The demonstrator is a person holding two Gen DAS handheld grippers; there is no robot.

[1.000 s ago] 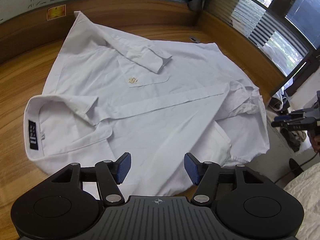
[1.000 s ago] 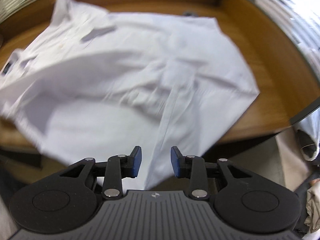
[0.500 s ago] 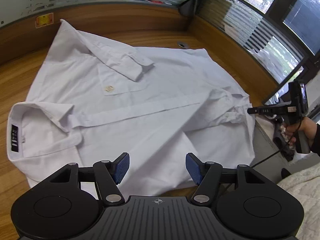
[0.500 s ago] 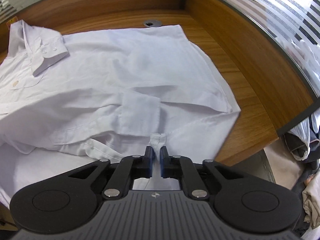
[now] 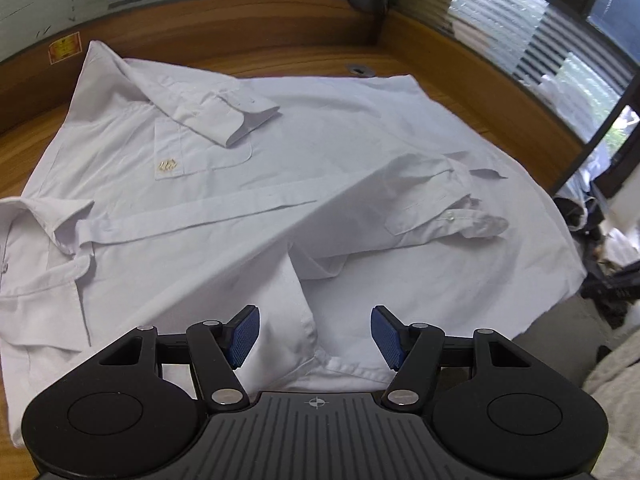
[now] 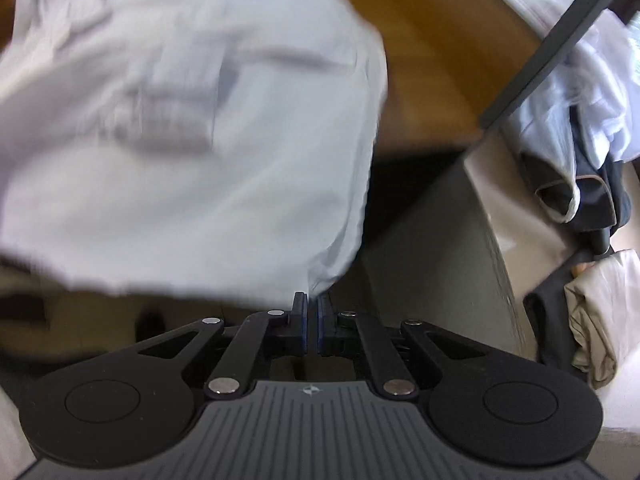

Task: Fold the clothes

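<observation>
A white button-up shirt [image 5: 320, 152] lies spread on the wooden table [image 5: 440, 80], collar [image 5: 40, 216] at the left and one cuffed sleeve [image 5: 240, 120] folded across the chest pocket. The other sleeve's cuff [image 5: 460, 220] lies crumpled at the right. My left gripper [image 5: 315, 336] hovers open over the shirt's near edge, a fold of cloth below the gap. In the blurred right wrist view the shirt [image 6: 200, 160] hangs off the table [image 6: 420, 60]. My right gripper [image 6: 312, 320] is shut on the shirt's lower corner, the cloth running up from its fingertips.
A wooden wall with striped glass rims the table's far side and right. Beyond the table's right end a pile of white and dark clothes [image 6: 568, 140] and a beige cloth [image 6: 600, 320] lie on the floor. A cable hole [image 5: 358, 69] sits in the tabletop behind the shirt.
My right gripper closed on the shirt's edge and drew it out past the table edge. My left gripper slid right along the near hem, staying open.
</observation>
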